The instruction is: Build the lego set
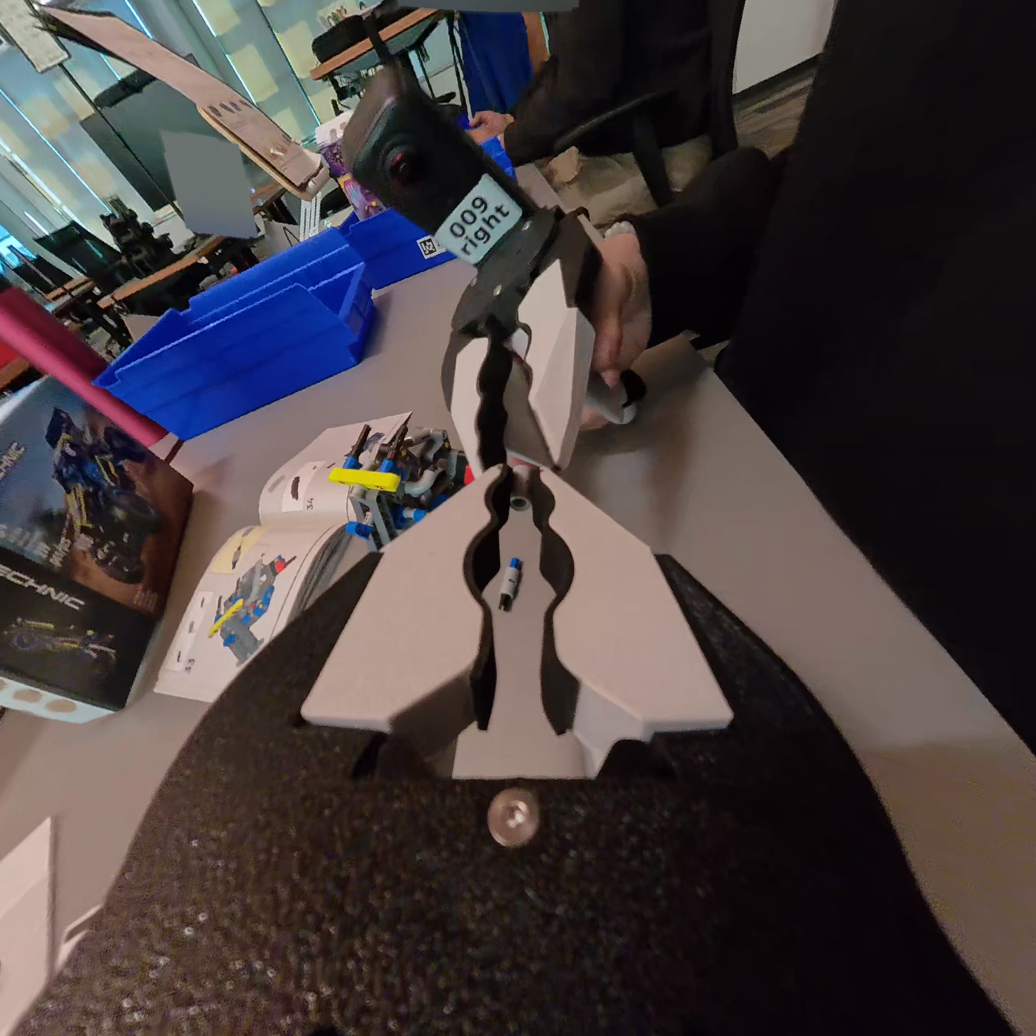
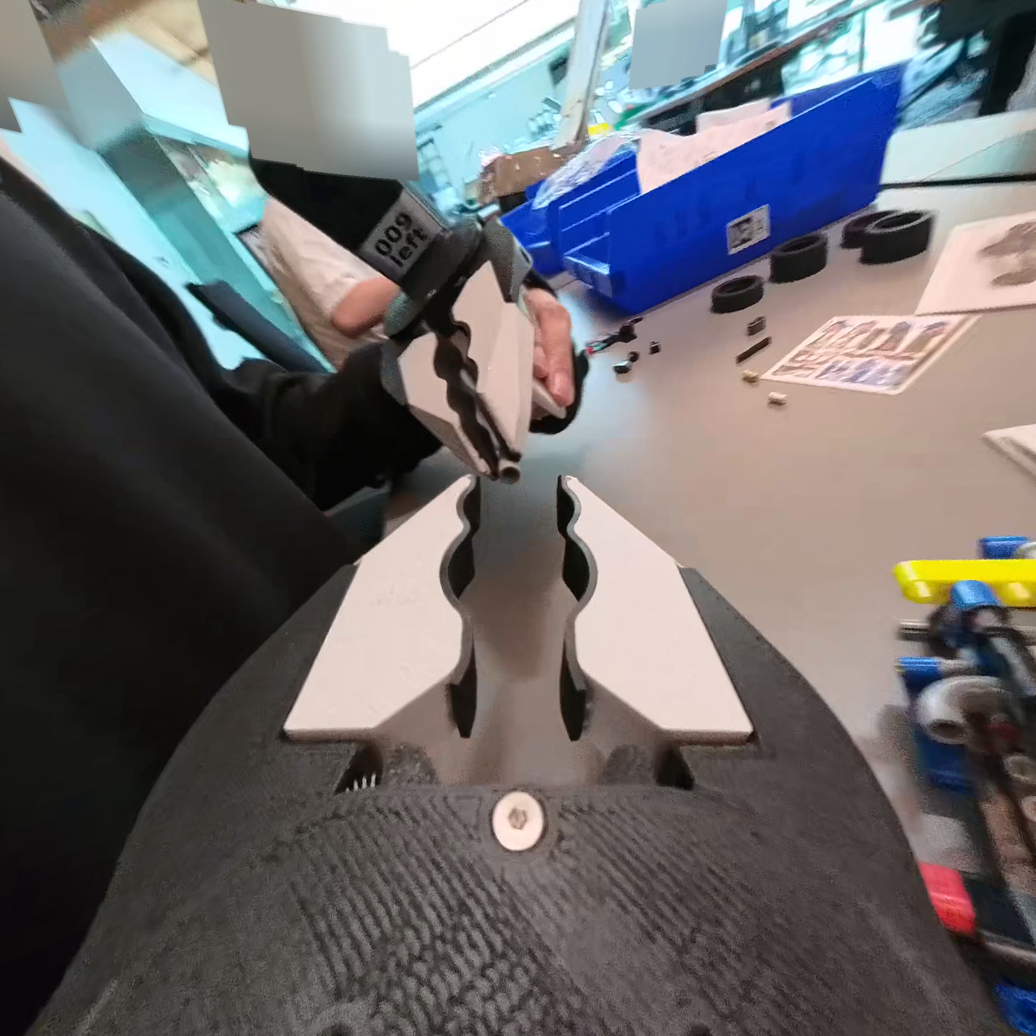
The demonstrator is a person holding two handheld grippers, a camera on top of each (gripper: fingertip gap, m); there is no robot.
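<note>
Left gripper [image 1: 518,485] is clenching a small grey tube [image 1: 520,493] at its fingertips; right gripper [image 2: 518,488] is standing released, with bare table showing between its fingers.

The tube is sticking out past the left tips, its open end showing in the right wrist view [image 2: 509,474], just above the right gripper's spread fingers, apparently not touching them, though the blur makes that hard to judge. Below the left gripper, a small blue-tipped white pin [image 1: 511,580] is lying on the grey table [image 1: 701,504]. Just beside the grippers a partly built brick model [image 1: 392,488] with a yellow beam [image 1: 364,478] is sitting on an open instruction booklet [image 1: 252,605]. Farther out are lying blue bins [image 2: 701,224], black tyres [image 2: 799,258], scattered small parts [image 2: 754,347], a sticker sheet [image 2: 869,353] and a product box [image 1: 73,560].
</note>
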